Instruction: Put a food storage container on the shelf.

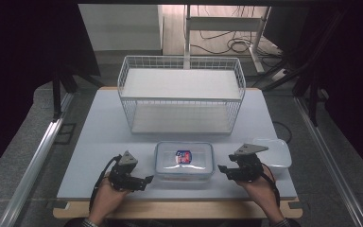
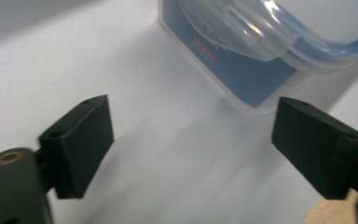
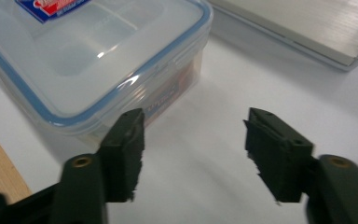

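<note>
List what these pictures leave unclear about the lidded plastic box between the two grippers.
- Contents of the plastic box: its frosted lid hides them in the high view.
- Label wording: too small in the high view, cut off by the top edge in the right gripper view.
- Side print: blurred in the left gripper view.
- Side latches: the left gripper and right gripper stand open beside the box, but whether the latches are locked is unclear.

Both grippers, left gripper [image 1: 147,179] and right gripper [image 1: 221,169], are black with blocky jaws, brass-coloured screws, grey three-cornered top plates and trailing black cables.
</note>
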Demonstrator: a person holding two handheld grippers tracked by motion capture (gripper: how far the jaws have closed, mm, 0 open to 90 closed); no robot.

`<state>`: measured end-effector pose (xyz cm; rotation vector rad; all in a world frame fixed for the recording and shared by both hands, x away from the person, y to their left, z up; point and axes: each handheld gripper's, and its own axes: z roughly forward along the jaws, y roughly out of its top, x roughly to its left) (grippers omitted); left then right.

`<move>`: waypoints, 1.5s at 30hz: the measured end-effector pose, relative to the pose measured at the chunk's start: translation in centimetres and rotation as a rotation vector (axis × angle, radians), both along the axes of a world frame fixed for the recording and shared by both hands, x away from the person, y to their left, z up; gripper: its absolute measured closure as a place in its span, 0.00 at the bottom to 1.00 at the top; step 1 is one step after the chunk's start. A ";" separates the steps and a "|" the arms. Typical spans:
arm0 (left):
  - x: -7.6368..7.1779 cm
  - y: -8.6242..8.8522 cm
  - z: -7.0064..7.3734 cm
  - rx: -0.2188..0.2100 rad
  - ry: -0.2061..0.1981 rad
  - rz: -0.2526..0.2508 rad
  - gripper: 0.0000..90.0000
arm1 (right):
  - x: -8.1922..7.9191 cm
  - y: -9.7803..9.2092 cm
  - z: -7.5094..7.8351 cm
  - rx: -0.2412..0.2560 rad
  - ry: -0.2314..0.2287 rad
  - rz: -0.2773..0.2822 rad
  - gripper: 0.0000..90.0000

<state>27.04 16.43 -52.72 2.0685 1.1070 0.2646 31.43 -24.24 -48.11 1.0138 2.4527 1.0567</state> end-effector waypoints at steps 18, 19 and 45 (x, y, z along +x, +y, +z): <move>0.7 1.0 1.2 -0.030 -0.061 0.014 0.10 | 0.5 0.3 0.6 0.115 -0.036 0.016 0.10; 0.8 0.9 1.4 -0.037 -0.057 0.013 0.10 | 0.5 0.5 0.7 0.126 -0.042 0.027 0.08; 4.4 -2.3 4.8 -0.099 -0.015 -0.130 0.08 | 2.3 4.2 1.2 0.145 0.075 0.054 0.10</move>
